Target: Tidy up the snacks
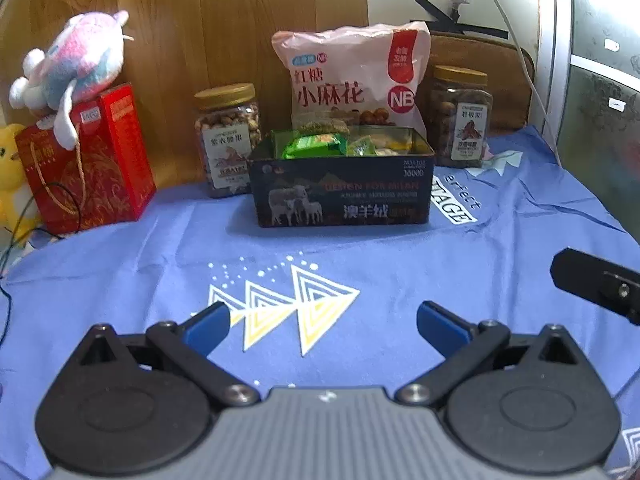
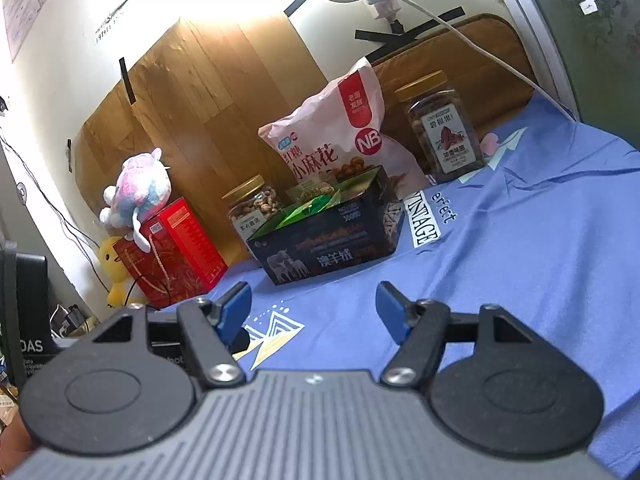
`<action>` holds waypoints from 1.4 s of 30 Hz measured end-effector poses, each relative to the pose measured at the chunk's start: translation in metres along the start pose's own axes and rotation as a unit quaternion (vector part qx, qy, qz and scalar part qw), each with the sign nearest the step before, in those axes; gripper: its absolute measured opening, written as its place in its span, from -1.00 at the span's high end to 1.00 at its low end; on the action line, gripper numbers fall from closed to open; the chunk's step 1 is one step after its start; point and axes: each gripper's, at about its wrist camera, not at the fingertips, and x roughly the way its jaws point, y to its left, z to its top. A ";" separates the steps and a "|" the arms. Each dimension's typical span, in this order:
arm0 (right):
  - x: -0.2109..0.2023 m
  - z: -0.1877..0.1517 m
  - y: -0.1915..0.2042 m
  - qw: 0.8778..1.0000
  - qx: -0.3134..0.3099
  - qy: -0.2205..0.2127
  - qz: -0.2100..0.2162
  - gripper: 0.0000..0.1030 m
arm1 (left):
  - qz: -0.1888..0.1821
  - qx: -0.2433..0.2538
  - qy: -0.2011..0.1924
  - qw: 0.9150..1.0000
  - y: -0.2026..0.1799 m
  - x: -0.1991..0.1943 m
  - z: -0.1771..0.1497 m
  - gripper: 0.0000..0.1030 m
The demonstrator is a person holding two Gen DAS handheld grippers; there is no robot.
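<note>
Left wrist view shows the left gripper (image 1: 322, 322) spread wide with nothing between its blue fingers (image 1: 208, 326), hanging over the blue cloth (image 1: 160, 248) that covers the counter. Right wrist view shows the right gripper (image 2: 314, 312) just as wide and just as empty, tilted, and set back from the goods.

Snacks sit at the far side of the cloth. A dark tin box (image 1: 340, 192) stands in the middle, open at the top, with green packets (image 1: 314, 146) and other small wrapped sweets inside. Just behind it leans a pink snack bag (image 1: 352, 80). A nut jar (image 1: 228, 136) stands just beside the box on the left, and a second jar (image 1: 460, 116) stands near its right corner. A red gift box (image 1: 92, 160) with a plush toy (image 1: 68, 64) on top stands well apart at the left edge.

Judging the risks: the pink bag is soft and only propped, so a nudge to the box could tip it. The jars look smooth and wide, and a pinch off-centre may let one slip or topple. Loose wrinkled cloth could drag under a sliding box and shift everything on it.
</note>
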 end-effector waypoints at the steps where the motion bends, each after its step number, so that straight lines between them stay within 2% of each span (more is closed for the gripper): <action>1: 0.000 0.000 0.001 1.000 -0.001 -0.001 -0.001 -0.38 | 0.007 0.003 -0.005 1.000 -0.001 -0.001 0.000 -1.00; 22: -0.004 -0.001 0.009 1.000 -0.020 -0.008 -0.002 -0.41 | 0.022 0.022 -0.032 0.999 -0.004 -0.005 0.000 -1.00; 42: -0.014 -0.002 0.011 1.000 -0.023 -0.013 -0.012 -0.42 | -0.007 0.023 -0.039 0.999 -0.011 -0.014 0.000 -1.00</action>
